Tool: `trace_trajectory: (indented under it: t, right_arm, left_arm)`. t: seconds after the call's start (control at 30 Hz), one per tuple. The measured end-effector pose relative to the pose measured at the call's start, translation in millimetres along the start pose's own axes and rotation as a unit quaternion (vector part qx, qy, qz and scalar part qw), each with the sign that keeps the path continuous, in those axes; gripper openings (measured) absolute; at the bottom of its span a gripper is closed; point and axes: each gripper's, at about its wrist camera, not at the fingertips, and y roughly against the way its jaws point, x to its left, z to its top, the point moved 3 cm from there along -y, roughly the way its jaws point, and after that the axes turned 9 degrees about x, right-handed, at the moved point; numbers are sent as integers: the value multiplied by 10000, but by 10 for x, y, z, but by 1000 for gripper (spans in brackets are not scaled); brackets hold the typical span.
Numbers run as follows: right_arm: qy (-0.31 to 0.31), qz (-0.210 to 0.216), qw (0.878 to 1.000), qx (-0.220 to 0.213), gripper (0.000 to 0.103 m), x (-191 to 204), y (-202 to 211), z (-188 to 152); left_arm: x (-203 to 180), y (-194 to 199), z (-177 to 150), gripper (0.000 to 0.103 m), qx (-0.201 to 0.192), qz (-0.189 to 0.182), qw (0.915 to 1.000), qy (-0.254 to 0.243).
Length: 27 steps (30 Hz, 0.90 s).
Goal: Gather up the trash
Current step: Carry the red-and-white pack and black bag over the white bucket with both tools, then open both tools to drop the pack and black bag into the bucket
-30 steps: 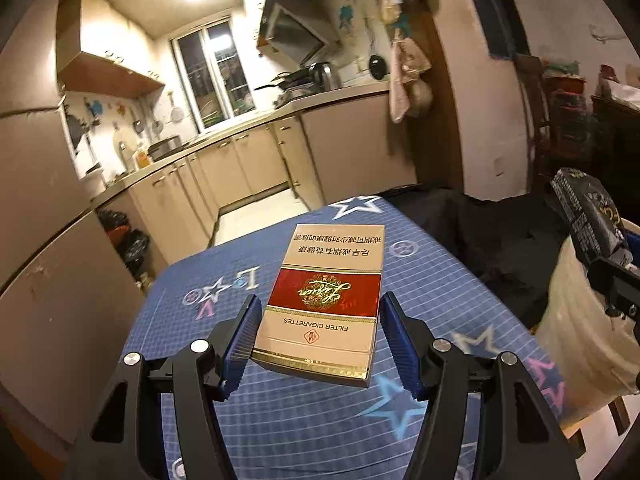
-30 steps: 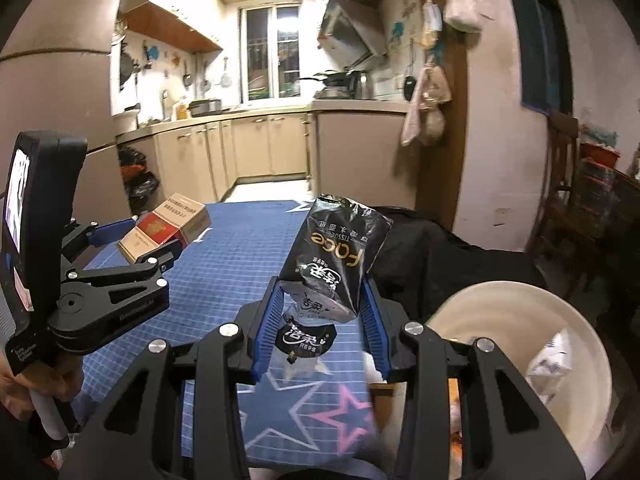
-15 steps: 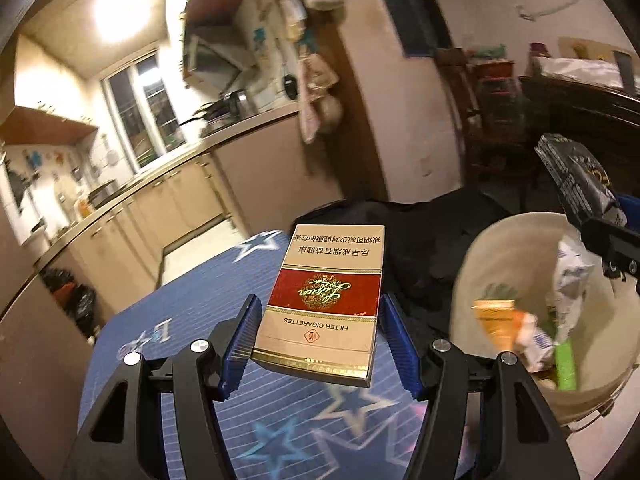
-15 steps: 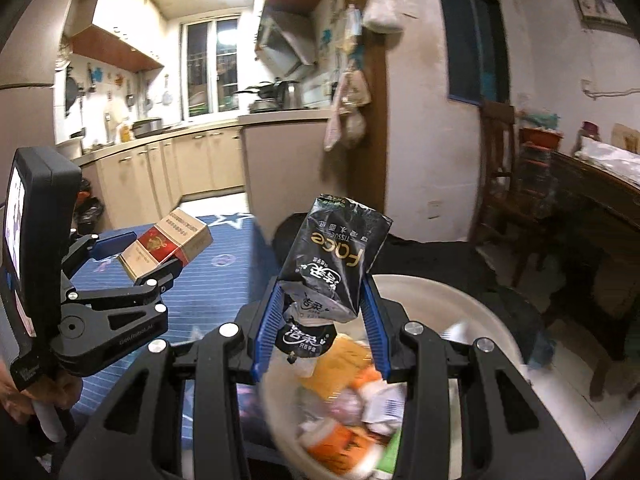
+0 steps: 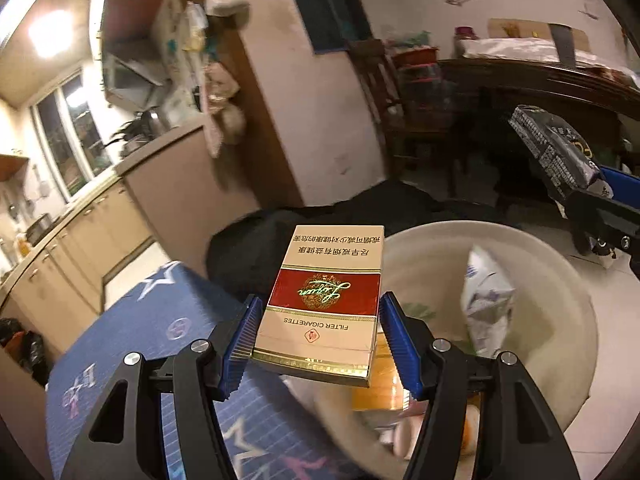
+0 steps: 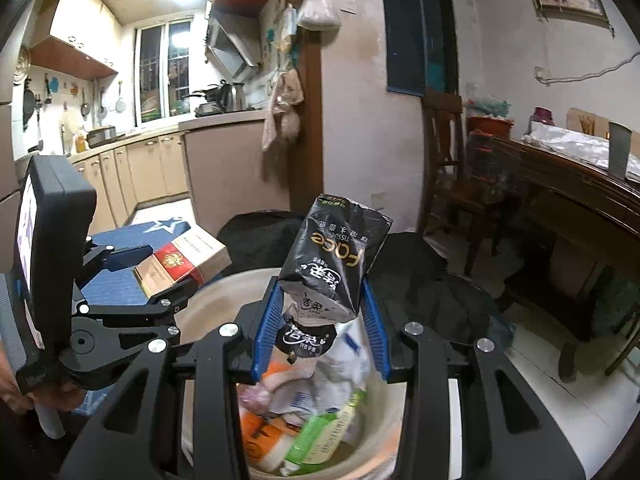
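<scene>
The trash bin (image 6: pixel 212 292) blurs, its near rim hidden behind the right claw (image 6: pixel 320 320).

my finger pads (image 5: pixel 244 344): blue, ribbed, on black arms
cigarette pack (image 5: pixel 322 304): cream and gold, red band with gold emblem
tissue packet (image 6: pixel 332 264): black, white and gold lettering
bin (image 5: pixel 560 280): cream rim
tablecloth (image 5: pixel 132 320): blue grid, pale stars, left

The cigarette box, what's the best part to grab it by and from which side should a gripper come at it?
Take the cigarette box across its two long narrow edges, near the bottom end, coming in along its length. The broad printed face is too wide and flat to pinch; the parallel edges give the pads flat seats. That is how the left gripper holds it now, above the bin.
</scene>
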Motion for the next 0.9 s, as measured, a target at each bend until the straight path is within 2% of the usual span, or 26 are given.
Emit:
trace_trajectory:
  t: [0.1, 0.2, 0.27, 0.4, 0.5, 0.57, 0.9]
  right_arm:
    - [-49, -86, 9999, 87, 38, -133, -45, -28]
    - [-130, -120, 9996, 202, 38, -262, -106, -58]
    - [-137, -106, 9994, 288, 38, -307, -146, -88]
    - [-93, 57, 9990, 424, 38, -289, -218, -95]
    - [51, 273, 9983, 509, 44, -202, -265, -94]
    - [49, 241, 9986, 463, 57, -168, -262, -85]
    - [-48, 226, 9991, 362, 58, -208, -185, -63]
  left_arm:
    - [-104, -77, 62, 63, 21, -302, 9995, -95]
    - [-152, -153, 110, 62, 80, -810, 9967, -69]
    - [-154, -180, 124, 62, 100, -1011, 9948, -63]
    - [-141, -247, 116, 62, 149, -1186, 9928, -89]
    - [-92, -243, 109, 63, 169, -1420, 9897, -78]
    - [-74, -212, 108, 67, 108, -1444, 9894, -92]
    - [33, -143, 87, 68, 18, -1191, 9929, -44]
